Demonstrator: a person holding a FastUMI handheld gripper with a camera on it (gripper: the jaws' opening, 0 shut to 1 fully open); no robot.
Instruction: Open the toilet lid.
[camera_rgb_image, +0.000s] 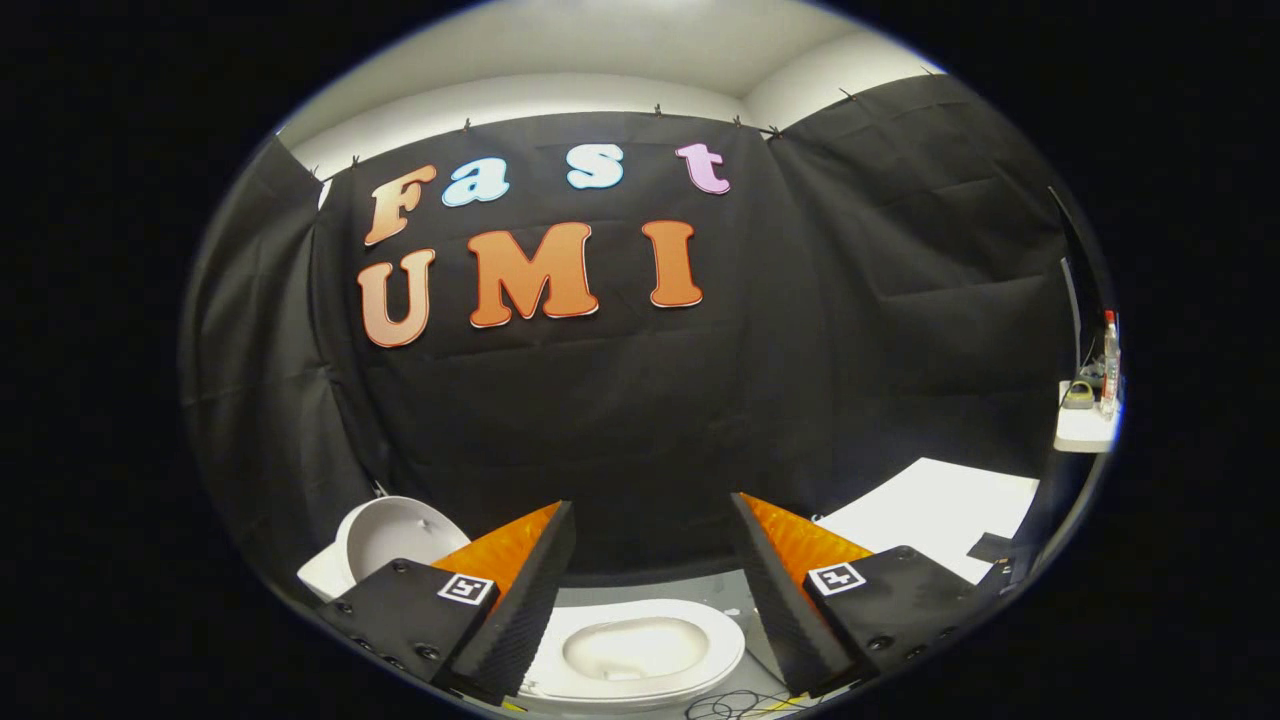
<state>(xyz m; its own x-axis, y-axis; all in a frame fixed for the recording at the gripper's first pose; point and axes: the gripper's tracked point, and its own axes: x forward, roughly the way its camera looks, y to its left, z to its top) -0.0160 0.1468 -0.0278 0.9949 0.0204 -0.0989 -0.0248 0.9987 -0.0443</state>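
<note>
Gripper (652, 520) fingers spread wide, nothing between the pads, tips aimed at the black cloth wall (640, 420). Toilet (640, 655) sits low at 6 o'clock between the two fingers, well below the tips, seat ring and bowl exposed, so the lid looks already up, though I can't make out the lid itself. White round basin-like thing (385, 535) at 8 o'clock behind the left finger; white tabletop (935, 510) at 4 o'clock; bottle (1109, 365) on a small shelf at 3 o'clock.

We note a white toilet (640, 655), black ribbed fingers (530, 590) backed orange, and a white lid (395, 535) at ten o'clock.
</note>
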